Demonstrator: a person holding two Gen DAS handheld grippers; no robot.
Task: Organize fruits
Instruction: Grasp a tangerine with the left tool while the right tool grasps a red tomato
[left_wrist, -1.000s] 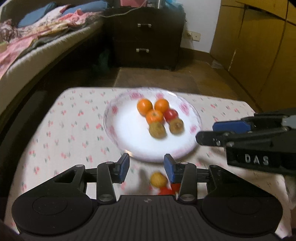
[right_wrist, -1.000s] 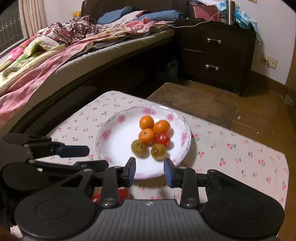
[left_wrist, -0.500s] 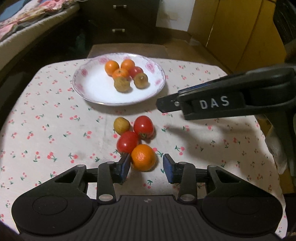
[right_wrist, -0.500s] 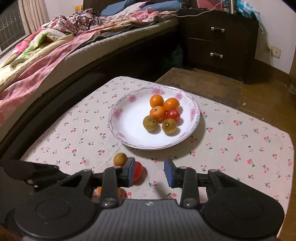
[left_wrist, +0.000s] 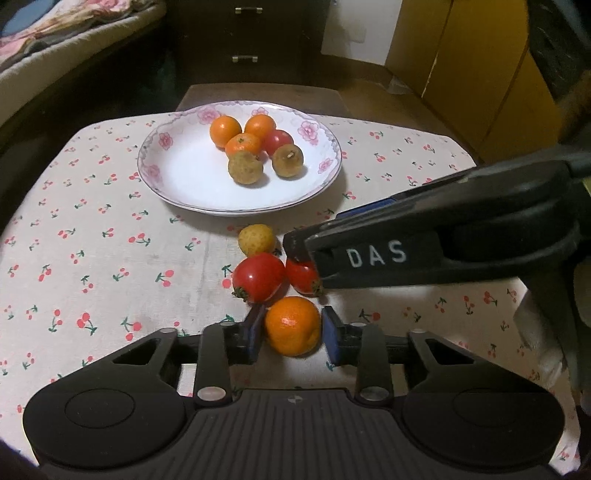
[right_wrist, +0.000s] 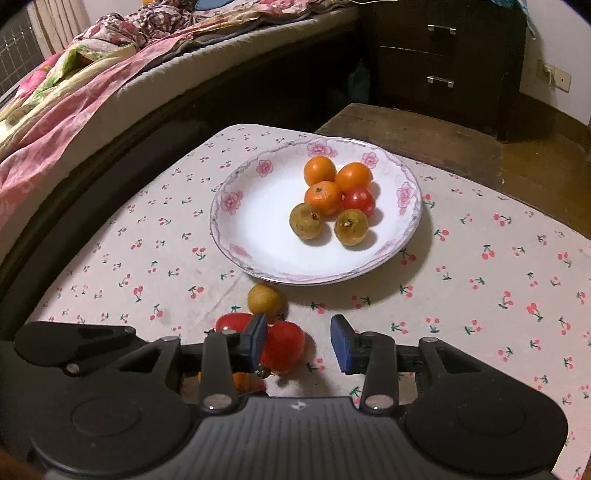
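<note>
A white floral plate (left_wrist: 177, 177) (right_wrist: 255, 254) holds three oranges, a red tomato and two brown fruits. On the cloth in front of it lie a yellow-brown fruit (left_wrist: 256, 240) (right_wrist: 263, 300), two red tomatoes (left_wrist: 258, 281) (left_wrist: 301, 277) and an orange (left_wrist: 292, 325). My left gripper (left_wrist: 292, 334) is open with its blue pads on either side of the orange. My right gripper (right_wrist: 299, 343) is open; a tomato (right_wrist: 284, 349) sits just inside its left pad. The right gripper also shows in the left wrist view (left_wrist: 306, 245), above the right-hand tomato.
The small table wears a cherry-print cloth (left_wrist: 92, 258) (right_wrist: 498, 295). A bed with bedding (right_wrist: 92, 85) runs along the left. A dark drawer chest (right_wrist: 439, 55) stands behind, yellow cabinets (left_wrist: 461, 55) at the right.
Both grippers have drawn back from the plate and dropped low over the loose fruit. The left pads now flank the orange; the right gripper has come down over the tomatoes.
</note>
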